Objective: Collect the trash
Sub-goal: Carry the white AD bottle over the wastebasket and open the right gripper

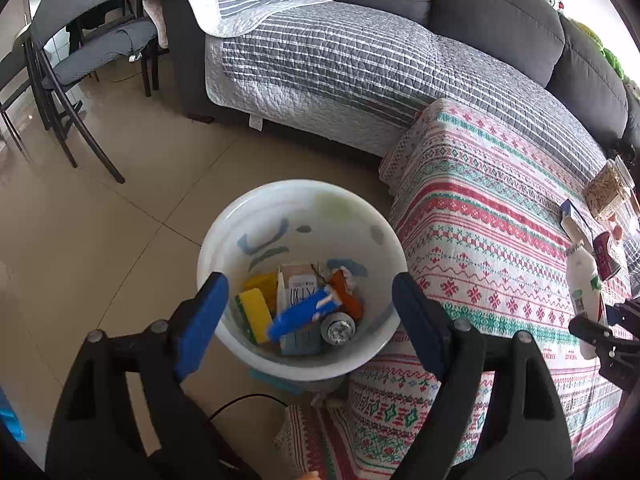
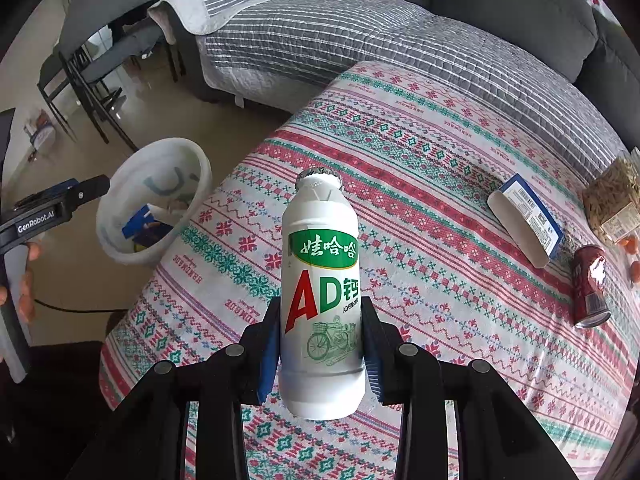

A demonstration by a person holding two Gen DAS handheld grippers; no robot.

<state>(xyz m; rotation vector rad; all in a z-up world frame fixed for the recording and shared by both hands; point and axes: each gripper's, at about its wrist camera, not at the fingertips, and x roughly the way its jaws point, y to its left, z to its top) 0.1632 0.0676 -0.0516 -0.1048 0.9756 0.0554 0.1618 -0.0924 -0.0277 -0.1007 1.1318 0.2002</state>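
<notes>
My surface [image 2: 440, 208] wears a red-and-green patterned cloth beside one grey sofa [image 1: 360, 52]. My left claw [image 1: 308, 312] hangs released over one round white bin [image 1: 224, 232]. My right claw [image 2: 320, 344] is grasping one white plastic milk bottle [image 2: 320, 280].

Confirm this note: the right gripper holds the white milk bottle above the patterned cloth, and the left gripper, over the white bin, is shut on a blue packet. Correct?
Not quite. The left gripper is open, as the left wrist view shows: its fingers stand apart over the white bin, and the blue packet is inside the bin. The rest stands.
</notes>
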